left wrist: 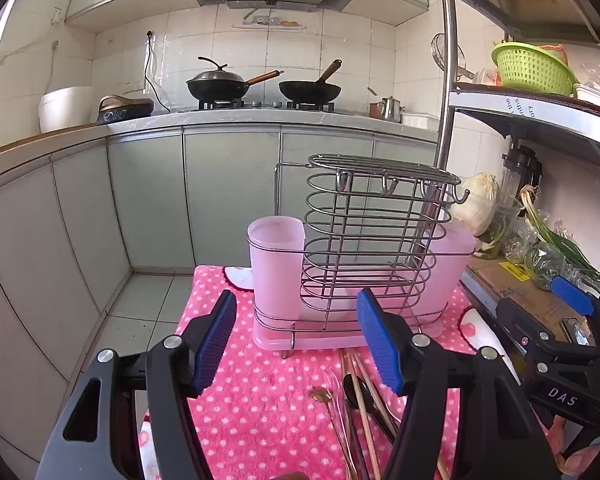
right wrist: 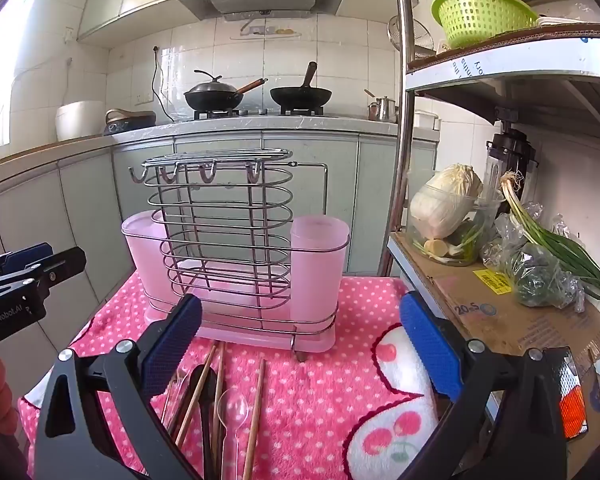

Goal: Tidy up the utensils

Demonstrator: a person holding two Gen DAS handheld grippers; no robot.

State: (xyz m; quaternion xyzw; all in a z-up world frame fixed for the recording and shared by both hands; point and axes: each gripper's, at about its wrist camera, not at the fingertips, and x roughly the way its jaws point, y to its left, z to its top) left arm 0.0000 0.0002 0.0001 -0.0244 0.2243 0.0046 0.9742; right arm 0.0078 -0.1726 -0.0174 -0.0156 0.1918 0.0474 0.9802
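A wire utensil rack (left wrist: pixel 364 248) with a pink plastic base and pink cups (left wrist: pixel 276 264) stands on a pink polka-dot cloth (left wrist: pixel 268 400); it also shows in the right wrist view (right wrist: pixel 228 248). Loose utensils lie in front of it: wooden chopsticks (right wrist: pixel 256 408), a clear plastic spoon (right wrist: pixel 233 404), a dark spoon (left wrist: pixel 356 392) and a small brass spoon (left wrist: pixel 320 394). My left gripper (left wrist: pixel 296 340) is open and empty, above the cloth before the rack. My right gripper (right wrist: pixel 300 344) is open and empty, above the utensils.
A metal shelf (right wrist: pixel 500 60) stands at the right with a green basket (right wrist: pixel 480 12), cabbage (right wrist: pixel 444 200) and green onions (right wrist: pixel 560 248) on cardboard. Kitchen counter with woks (left wrist: pixel 220 84) lies beyond. The floor (left wrist: pixel 140 312) drops off left of the cloth.
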